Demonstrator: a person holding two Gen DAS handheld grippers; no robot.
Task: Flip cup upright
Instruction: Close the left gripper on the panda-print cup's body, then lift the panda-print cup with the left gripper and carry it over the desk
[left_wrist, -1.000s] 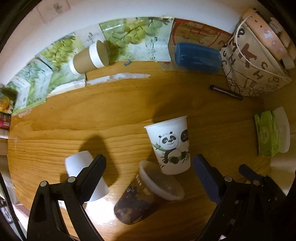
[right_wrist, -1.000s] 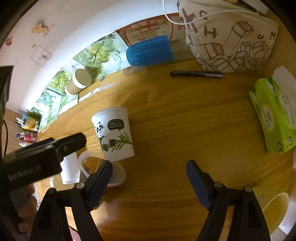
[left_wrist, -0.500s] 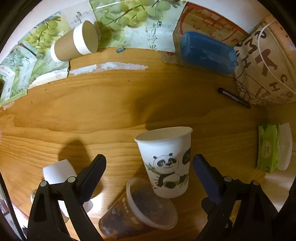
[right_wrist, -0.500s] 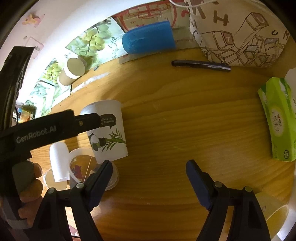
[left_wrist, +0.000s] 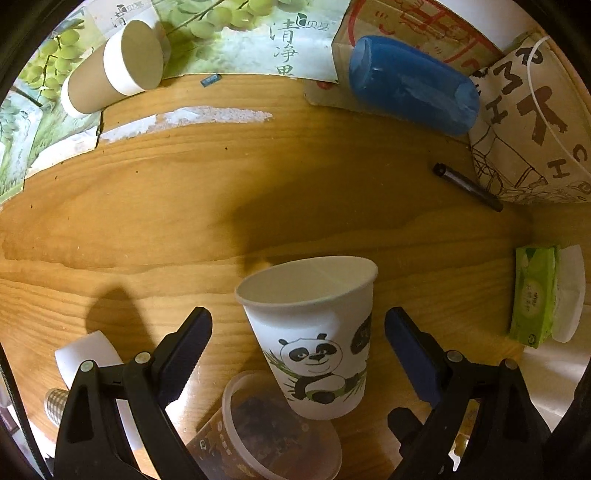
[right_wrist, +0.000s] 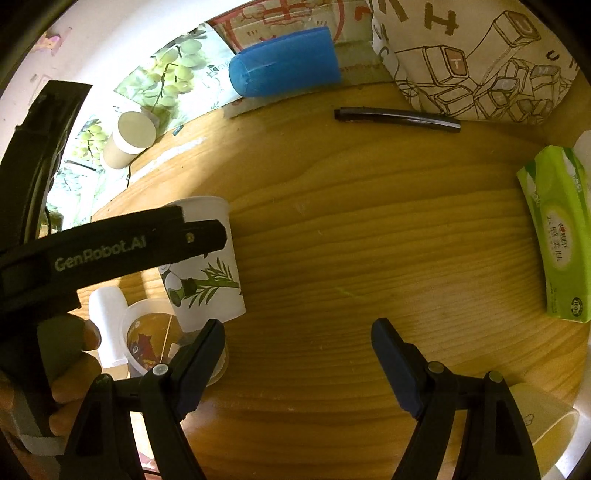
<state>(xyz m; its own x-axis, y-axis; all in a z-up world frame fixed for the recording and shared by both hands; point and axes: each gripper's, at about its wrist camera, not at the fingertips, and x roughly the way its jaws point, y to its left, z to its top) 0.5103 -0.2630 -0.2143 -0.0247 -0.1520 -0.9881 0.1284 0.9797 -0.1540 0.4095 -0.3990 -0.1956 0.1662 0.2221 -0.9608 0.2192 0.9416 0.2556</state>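
Left wrist: left tongs (left_wrist: 297, 332) spread apart, straddling the upright panda cup (left_wrist: 314, 332) on the counter (left_wrist: 184, 206), no contact; clear tub (left_wrist: 273, 428) touches cup's near side. Right wrist: right tongs (right_wrist: 297, 345) apart, empty, panda cup (right_wrist: 207, 273) beyond their left finger.

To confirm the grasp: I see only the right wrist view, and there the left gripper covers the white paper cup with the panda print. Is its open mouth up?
Observer: Yes. In the left wrist view the white paper panda cup stands with its open rim on top.
Operator: Does the left gripper hold it?
Observer: No. The left gripper is open, one finger on each side, with gaps showing.
Operator: Is something inside?
Observer: The inside that shows is bare white.
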